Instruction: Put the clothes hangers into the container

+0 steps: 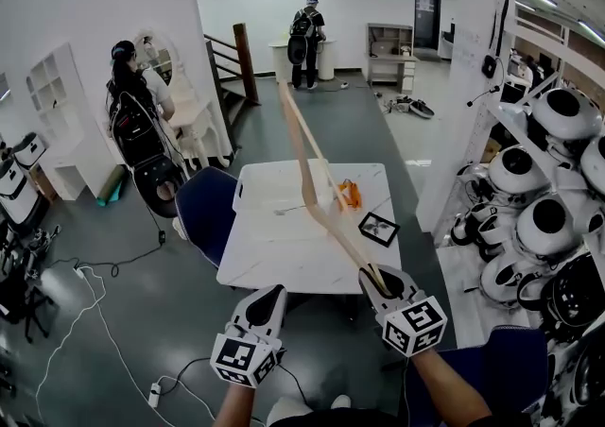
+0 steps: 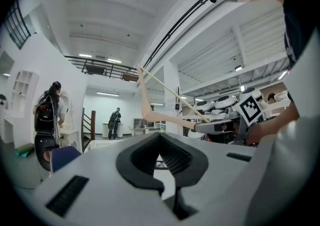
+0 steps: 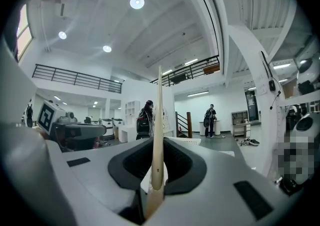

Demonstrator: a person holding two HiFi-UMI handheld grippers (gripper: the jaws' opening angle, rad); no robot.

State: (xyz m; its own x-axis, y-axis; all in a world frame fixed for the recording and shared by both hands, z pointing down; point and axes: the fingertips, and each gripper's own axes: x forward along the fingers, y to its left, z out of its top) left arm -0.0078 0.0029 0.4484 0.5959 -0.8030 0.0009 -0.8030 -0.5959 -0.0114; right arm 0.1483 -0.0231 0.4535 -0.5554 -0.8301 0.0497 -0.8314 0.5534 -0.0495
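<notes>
Hanger look: the clothes hanger (image 1: 321, 215) is pale, bare wood. It has a curved shoulder piece and a thin straight bar, and the two meet at the far tip.
Hanger place: it is held by one end in front of the person, with the far tip pointing up and away over the table (image 1: 284, 260). In the head view its line crosses the right end of the container (image 1: 248, 191).
Hanger from the left gripper view: the hanger (image 2: 160, 118) shows as a bent arm with the straight bar slanting down to the right gripper.
Right gripper: the right gripper (image 1: 376, 276) is clenched on the hanger's near end. In its own view the wood (image 3: 158, 145) stands edge-on between the black pads of the gripper (image 3: 158, 162).
Left gripper: the left gripper (image 1: 269, 295) sits low beside the right one. Its jaws (image 2: 161, 157) are closed together with nothing between them.
Container: a white bin with low walls, standing on the far left part of the table.
Table: a white top with faint grey veining.
Other things on the table: an orange object (image 1: 350, 195) lies to the right of the container, and a black-framed card (image 1: 378, 228) lies near the right edge.
Print: each gripper's cube bears black-and-white square marker patterns. The card's pattern is too small to read.
</notes>
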